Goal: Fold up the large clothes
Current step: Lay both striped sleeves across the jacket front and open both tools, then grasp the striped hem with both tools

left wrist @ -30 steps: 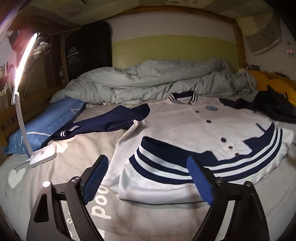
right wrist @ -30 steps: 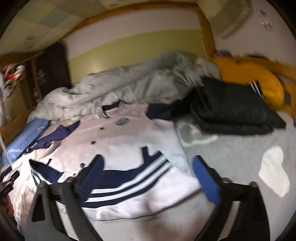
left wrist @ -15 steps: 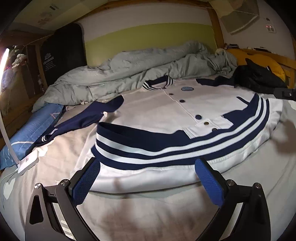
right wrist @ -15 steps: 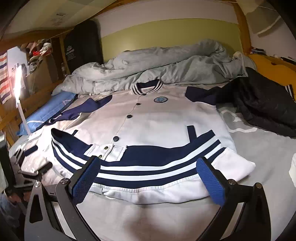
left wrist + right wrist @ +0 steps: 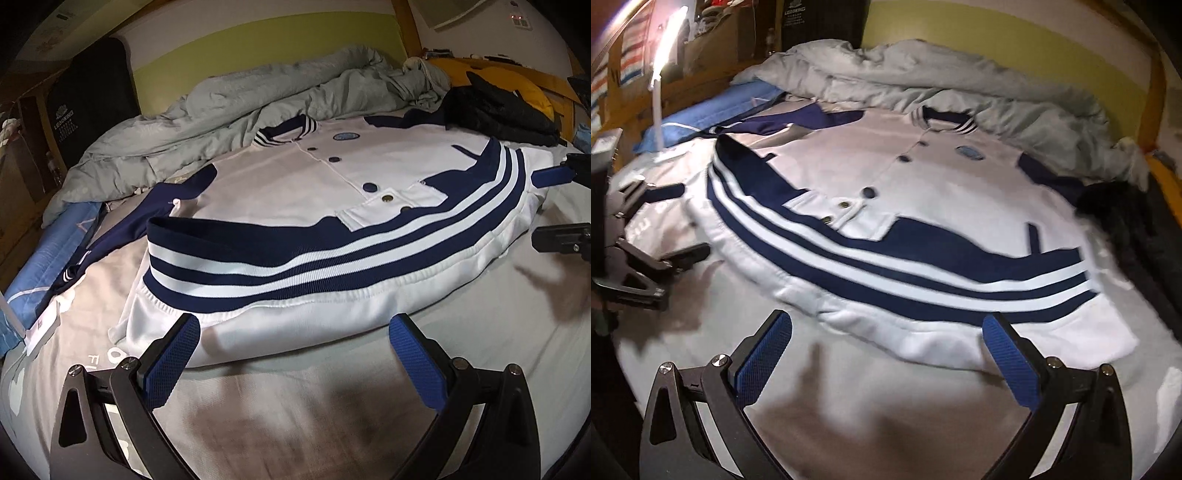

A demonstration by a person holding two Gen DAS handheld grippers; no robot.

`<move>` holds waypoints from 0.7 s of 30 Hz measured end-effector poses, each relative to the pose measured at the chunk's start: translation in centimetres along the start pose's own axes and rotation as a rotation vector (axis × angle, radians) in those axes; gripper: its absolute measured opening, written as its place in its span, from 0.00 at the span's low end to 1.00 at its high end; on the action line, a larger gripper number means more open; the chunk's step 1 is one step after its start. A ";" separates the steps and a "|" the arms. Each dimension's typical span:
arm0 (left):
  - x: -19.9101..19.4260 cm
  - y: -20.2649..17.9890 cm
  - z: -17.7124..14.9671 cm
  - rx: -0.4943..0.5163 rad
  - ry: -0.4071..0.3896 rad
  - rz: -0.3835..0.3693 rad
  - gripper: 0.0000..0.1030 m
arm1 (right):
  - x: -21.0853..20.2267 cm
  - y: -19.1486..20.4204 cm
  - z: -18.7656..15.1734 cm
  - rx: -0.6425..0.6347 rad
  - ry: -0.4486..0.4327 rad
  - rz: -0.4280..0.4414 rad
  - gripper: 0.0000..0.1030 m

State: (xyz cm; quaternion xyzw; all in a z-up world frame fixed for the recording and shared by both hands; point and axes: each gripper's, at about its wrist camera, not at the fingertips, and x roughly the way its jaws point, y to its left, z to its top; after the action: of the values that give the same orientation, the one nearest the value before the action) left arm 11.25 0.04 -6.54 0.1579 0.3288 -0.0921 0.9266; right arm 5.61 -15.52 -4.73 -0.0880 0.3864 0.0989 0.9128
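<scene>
Just beyond both tongs, jacket

Left gripper: jaws spread wide, nothing between the blue pads, tilted downward. Right gripper: jaws likewise wide apart, empty, angled down. Each shows at the edge of the other's view; the two are well apart.

You've got a crumpled grey duvet bunched up at the head of the bed, a blue pillow by the lit lamp, plus dark clothes near something yellow.
</scene>
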 end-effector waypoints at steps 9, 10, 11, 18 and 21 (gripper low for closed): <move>1.5 0.4 -0.4 -0.013 0.054 0.023 1.00 | 3.0 -0.2 -1.0 -0.025 0.150 -0.156 1.00; 1.6 0.6 -0.4 -0.020 0.057 0.030 1.00 | 3.2 -0.5 -1.0 -0.018 0.157 -0.172 1.00; 1.8 0.9 -0.4 -0.031 0.063 0.041 1.00 | 3.2 -0.9 -1.0 -0.010 0.155 -0.180 1.00; 4.2 4.5 -0.8 -0.130 0.137 0.137 1.00 | 3.0 -3.3 -1.0 0.000 0.149 -0.276 1.00; 3.7 6.0 -0.7 -0.154 0.123 0.163 1.00 | 2.9 -4.3 -0.6 -0.005 0.140 -0.308 1.00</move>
State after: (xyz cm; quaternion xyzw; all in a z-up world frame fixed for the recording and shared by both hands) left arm 15.32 5.67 -8.04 0.1178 0.3771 0.0189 0.9184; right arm 8.21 -19.49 -6.87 -0.1552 0.4306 -0.0473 0.8878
